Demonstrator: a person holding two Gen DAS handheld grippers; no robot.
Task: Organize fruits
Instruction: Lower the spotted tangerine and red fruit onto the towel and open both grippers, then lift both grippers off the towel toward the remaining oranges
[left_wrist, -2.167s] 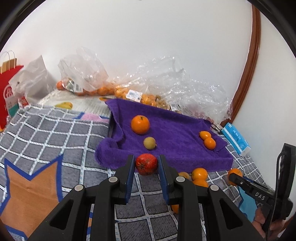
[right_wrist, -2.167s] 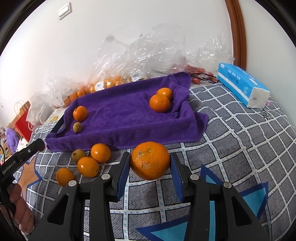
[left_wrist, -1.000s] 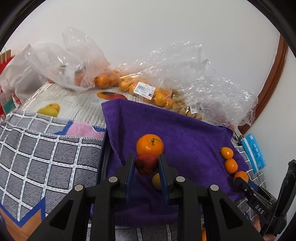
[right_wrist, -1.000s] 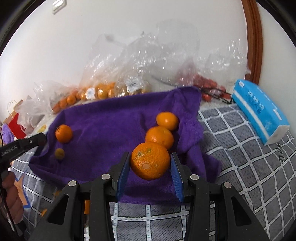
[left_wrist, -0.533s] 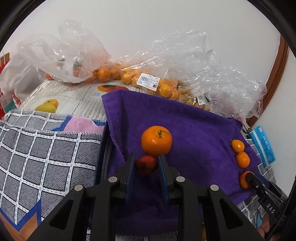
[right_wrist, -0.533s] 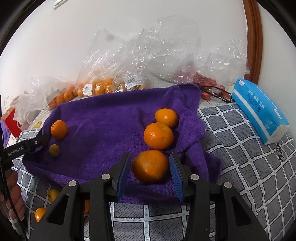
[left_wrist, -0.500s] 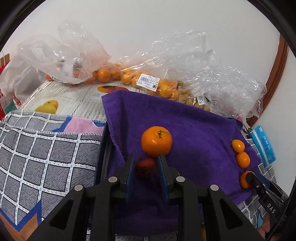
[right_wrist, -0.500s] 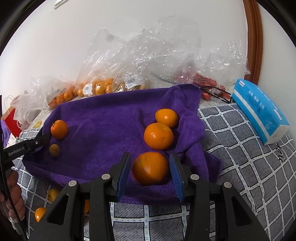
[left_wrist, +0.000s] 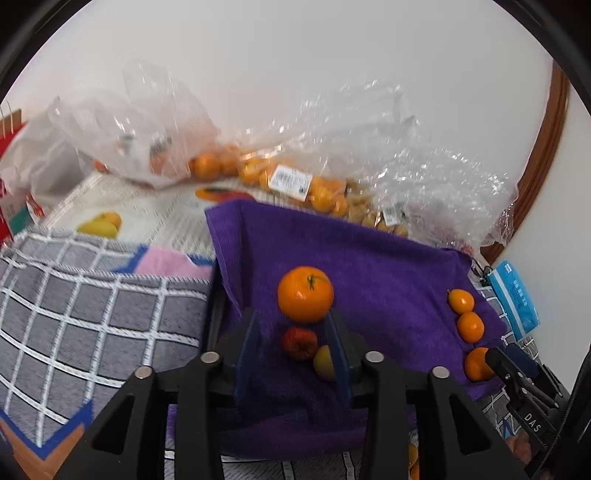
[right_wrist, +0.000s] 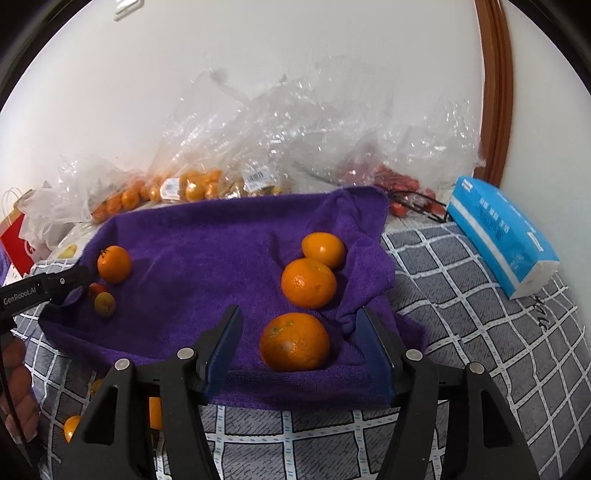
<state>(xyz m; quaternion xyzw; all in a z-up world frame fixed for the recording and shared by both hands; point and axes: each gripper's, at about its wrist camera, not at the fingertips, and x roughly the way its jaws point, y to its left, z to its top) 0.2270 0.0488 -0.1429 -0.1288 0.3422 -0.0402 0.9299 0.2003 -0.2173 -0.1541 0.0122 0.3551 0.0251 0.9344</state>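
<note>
A purple towel (left_wrist: 388, 266) (right_wrist: 207, 254) covers a tray on the bed. My left gripper (left_wrist: 291, 345) is opening; a small red fruit (left_wrist: 299, 342) lies on the towel between its jaws, free of the pads, beside a small yellow fruit (left_wrist: 323, 361) and below an orange (left_wrist: 305, 293). My right gripper (right_wrist: 299, 345) is opening too; a big orange (right_wrist: 294, 341) rests on the towel between its wide jaws, untouched. Two more oranges (right_wrist: 308, 282) (right_wrist: 323, 250) lie in a row behind it.
Clear plastic bags of oranges (left_wrist: 295, 184) (right_wrist: 192, 188) line the wall behind the tray. A blue tissue pack (right_wrist: 502, 236) lies at the right on the grey checked blanket (right_wrist: 480, 332). Loose oranges (right_wrist: 72, 426) sit on the blanket in front of the towel. A red paper bag (right_wrist: 14, 240) stands far left.
Both grippers have let go: the red fruit and the big orange, held above the towel a second ago, now lie on it between opened jaws.
</note>
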